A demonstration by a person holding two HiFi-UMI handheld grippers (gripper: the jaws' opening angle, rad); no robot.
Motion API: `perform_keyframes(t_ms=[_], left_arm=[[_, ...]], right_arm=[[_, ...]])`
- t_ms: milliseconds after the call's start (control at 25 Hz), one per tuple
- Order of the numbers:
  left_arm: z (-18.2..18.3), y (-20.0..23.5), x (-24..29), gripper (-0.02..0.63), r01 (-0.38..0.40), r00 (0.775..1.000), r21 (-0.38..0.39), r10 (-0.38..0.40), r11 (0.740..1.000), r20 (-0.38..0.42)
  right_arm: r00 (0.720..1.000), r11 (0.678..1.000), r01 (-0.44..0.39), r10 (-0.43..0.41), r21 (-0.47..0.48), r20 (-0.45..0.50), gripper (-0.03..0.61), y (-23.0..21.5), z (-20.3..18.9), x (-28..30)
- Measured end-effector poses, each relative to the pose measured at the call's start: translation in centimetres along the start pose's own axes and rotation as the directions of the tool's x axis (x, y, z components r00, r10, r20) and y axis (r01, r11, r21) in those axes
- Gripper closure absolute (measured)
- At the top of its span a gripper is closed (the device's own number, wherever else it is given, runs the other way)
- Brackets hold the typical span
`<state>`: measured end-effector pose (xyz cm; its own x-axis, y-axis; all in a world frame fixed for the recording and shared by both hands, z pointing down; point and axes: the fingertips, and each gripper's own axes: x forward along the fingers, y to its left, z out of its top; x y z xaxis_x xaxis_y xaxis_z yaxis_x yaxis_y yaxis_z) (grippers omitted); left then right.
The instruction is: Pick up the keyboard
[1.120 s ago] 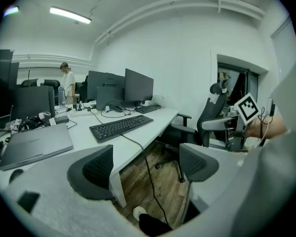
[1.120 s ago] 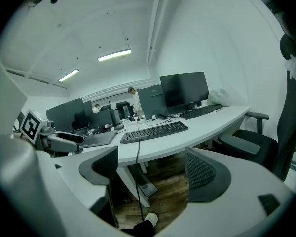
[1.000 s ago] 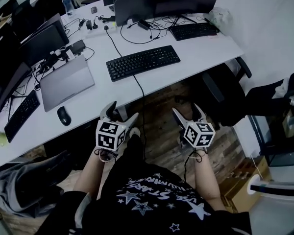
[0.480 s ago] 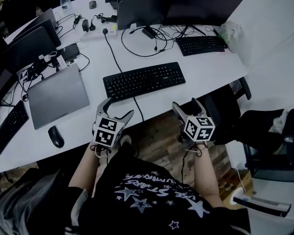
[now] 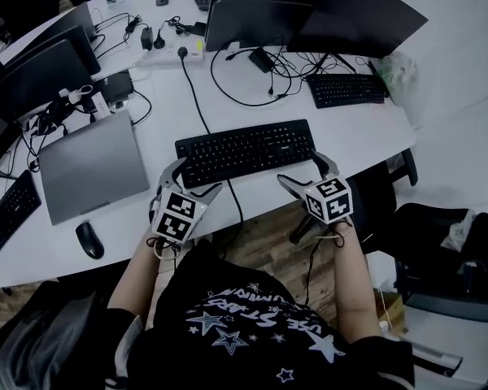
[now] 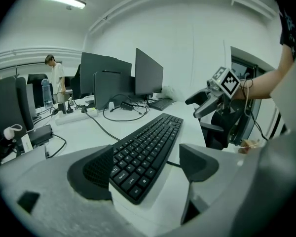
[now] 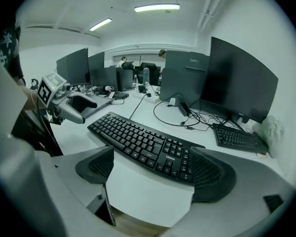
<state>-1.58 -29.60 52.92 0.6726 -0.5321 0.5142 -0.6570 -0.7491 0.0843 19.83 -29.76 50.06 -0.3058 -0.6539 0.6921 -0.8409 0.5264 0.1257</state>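
A black keyboard (image 5: 246, 151) lies flat near the front edge of the white desk (image 5: 366, 140), its cable running off the front. My left gripper (image 5: 192, 179) is open just short of the keyboard's left end (image 6: 138, 157), with its pads (image 6: 96, 174) not touching it. At the right end (image 7: 180, 157) my right gripper (image 5: 305, 171) has its jaws opening, and nothing is pressed between them. In the left gripper view the right gripper (image 6: 207, 100) hovers beyond the keyboard. The right gripper view shows the left gripper (image 7: 69, 107) at the far end.
A closed grey laptop (image 5: 89, 165) and a mouse (image 5: 89, 240) lie to the left. A second keyboard (image 5: 347, 89), monitors (image 5: 260, 23), a power strip (image 5: 164, 49) and loose cables fill the desk's back. An office chair (image 5: 382, 193) stands to the right, below the desk edge.
Both grippers have moved forward from over the floor to the desk's front edge, one at each end of the keyboard. The right gripper has rolled.
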Motion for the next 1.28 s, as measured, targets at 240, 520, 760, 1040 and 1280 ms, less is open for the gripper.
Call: perform_keyframes(t_ms=[240,520,760,1040,1280], left_arm=[[-0.2,0.9,-0.1,0.201,-0.010,1.000,-0.003,0.010,1.000,-0.015],[0.0,0.9,-0.6,0.201,-0.075,0.997,-0.007,0.075,0.997,-0.038],[1.2,1.7,-0.2,0.201,-0.183,0.982,-0.039,0.181,0.982,-0.049],[1.4,1.2,0.4,0.201,-0.267,0.961,-0.076,0.259,0.961,-0.099],[0.4,0.5,1.4,0.201,-0.313,0.943,-0.091,0.298,0.945,-0.151]], right_arm=[[0.988,0.975,-0.074,0.043,-0.212,-0.146,0.087,-0.3,-0.3,1.9],[0.966,0.911,-0.225,0.163,-0.345,-0.198,0.067,-0.4,0.1,4.2],[0.913,0.802,-0.387,0.262,-0.456,-0.314,0.052,-0.3,0.1,7.1],[0.831,0.639,-0.541,0.307,-0.546,-0.463,0.048,-1.2,-1.5,10.0],[0.780,0.536,-0.617,0.314,-0.576,-0.542,0.048,-1.8,-2.1,12.1]])
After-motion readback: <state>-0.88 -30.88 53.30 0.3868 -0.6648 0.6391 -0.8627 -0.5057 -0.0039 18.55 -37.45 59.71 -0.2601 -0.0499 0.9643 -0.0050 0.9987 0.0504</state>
